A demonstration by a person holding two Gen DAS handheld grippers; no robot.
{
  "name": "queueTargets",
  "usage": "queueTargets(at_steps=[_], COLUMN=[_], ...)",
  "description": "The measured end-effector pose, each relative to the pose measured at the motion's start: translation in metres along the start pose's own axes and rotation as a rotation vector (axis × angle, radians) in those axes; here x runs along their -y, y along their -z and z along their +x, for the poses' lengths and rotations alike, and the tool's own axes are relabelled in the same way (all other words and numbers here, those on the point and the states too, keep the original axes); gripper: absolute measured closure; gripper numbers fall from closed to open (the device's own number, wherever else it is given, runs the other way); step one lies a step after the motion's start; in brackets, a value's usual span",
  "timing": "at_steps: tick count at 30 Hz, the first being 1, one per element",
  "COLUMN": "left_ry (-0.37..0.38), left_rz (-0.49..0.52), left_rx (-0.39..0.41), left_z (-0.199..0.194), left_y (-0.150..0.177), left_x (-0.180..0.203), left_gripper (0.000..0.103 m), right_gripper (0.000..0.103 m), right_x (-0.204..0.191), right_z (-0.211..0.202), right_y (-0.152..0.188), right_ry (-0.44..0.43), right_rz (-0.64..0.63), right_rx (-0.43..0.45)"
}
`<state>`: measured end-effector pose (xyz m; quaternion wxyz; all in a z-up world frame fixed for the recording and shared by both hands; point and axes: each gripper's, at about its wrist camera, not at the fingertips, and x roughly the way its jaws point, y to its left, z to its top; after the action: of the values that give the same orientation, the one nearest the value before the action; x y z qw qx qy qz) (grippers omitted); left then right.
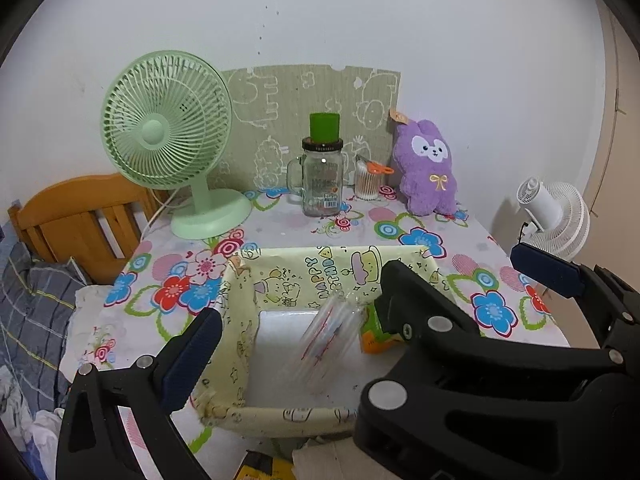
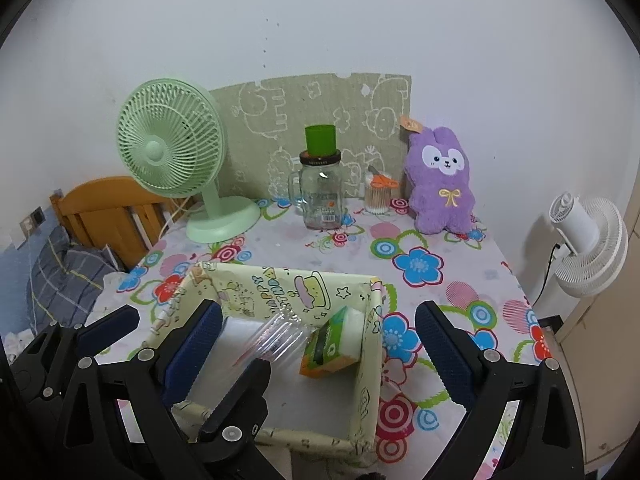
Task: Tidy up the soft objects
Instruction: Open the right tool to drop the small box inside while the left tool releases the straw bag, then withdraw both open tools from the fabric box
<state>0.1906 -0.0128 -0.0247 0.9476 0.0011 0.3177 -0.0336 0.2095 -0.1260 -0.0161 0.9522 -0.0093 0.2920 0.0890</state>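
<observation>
Both jaws wide apart, empty: left gripper and right gripper hover above a blurred clear plastic packet inside the cream cartoon-print fabric box.

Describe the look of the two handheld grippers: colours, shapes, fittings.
The left gripper and right gripper look alike: black plastic clamp-style bodies with angular arms, round silver pivot bolts, and two fingers faced with dark blue ribbed pads. No cables, printed markings, hands or sleeves show.

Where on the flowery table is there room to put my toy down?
Bare flowered tablecloth lies between the cream cartoon-print box and the purple plush bunny, and between the box and the mint-green desk fan. The back row by the clear glass jar is crowded.
</observation>
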Motion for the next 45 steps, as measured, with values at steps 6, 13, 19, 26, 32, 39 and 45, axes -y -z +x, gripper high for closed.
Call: queueTargets(at_steps=[6,13,19,26,32,39,45], left_ry=[-0.009,0.01,0.008,0.007,0.004,-0.003,0.005], left_rz=[0.004,0.003,0.007,0.008,0.014,0.018,0.016], left_rx=[0.039,0.064,0.086,0.1,0.117,0.136,0.144], left_z=[-0.02,-0.04,-0.056,-0.068,-0.079,-0.09,-0.098], left_y=[0.002,0.007,0.011,0.02,0.03,0.041,0.049], left_x=[0.003,0.008,0.011,0.015,0.019,0.024,0.025], left_gripper=[0.0,0.0,0.0,0.0,0.0,0.0,0.0], right_gripper=[0.0,0.0,0.0,0.0,0.0,0.0,0.0], right_x=[-0.002,-0.002,-0.003,-0.005,-0.005,-0.004,-0.004], right_z=[-0.021,-0.046,-0.063,-0.08,-0.093,-0.107,-0.117], right_y=[0.002,0.006,0.01,0.017,0.027,0.039,0.049], right_ry=[0.007,0.027,0.029,0.057,0.056,0.051,0.067], right_rz=[-0.002,-0.009,-0.022,-0.032,-0.034,-0.034,-0.025], right_rx=[0.037,0.061,0.074,0.101,0.114,0.137,0.15])
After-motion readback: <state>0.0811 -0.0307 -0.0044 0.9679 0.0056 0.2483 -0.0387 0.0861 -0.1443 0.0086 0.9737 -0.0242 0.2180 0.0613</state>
